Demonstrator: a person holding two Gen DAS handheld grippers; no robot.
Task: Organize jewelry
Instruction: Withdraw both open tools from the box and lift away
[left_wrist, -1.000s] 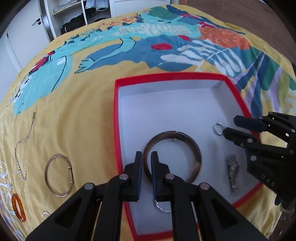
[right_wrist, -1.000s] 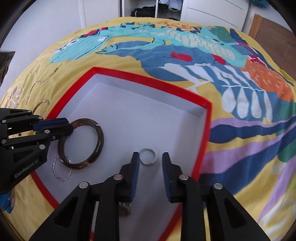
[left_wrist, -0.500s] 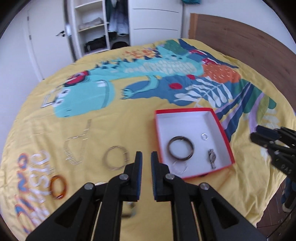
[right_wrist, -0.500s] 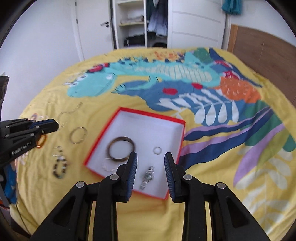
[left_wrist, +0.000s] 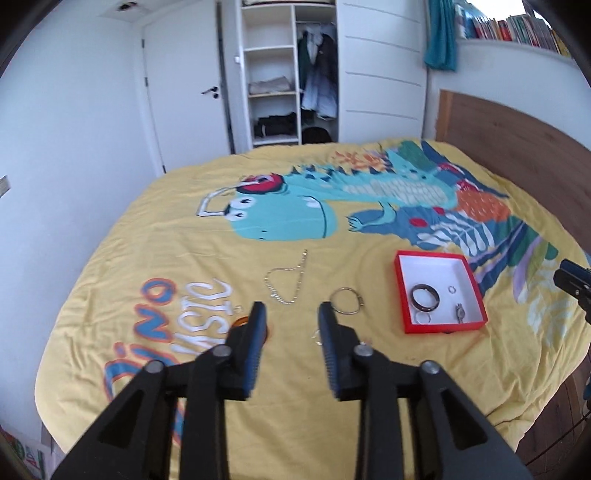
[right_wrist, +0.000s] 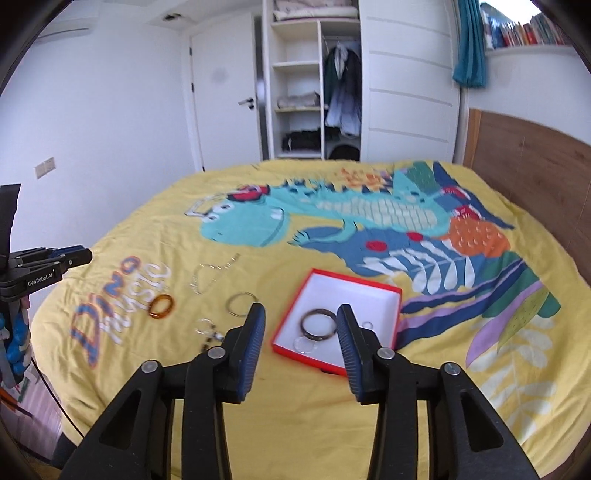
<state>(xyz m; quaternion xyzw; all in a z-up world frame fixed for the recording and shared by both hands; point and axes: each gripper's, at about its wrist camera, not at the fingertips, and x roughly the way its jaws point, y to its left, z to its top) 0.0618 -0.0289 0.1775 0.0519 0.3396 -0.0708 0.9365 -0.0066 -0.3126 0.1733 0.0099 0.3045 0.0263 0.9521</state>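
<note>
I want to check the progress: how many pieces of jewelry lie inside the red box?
4 visible in the red box: dark bangle, small ring, thin hoop just below the bangle, and silver watch near the front right corner. The right gripper hides some of them in its view.

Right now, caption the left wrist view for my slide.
Open left gripper hovers over yellow bedspread; chain and bangle await the red box.
</note>
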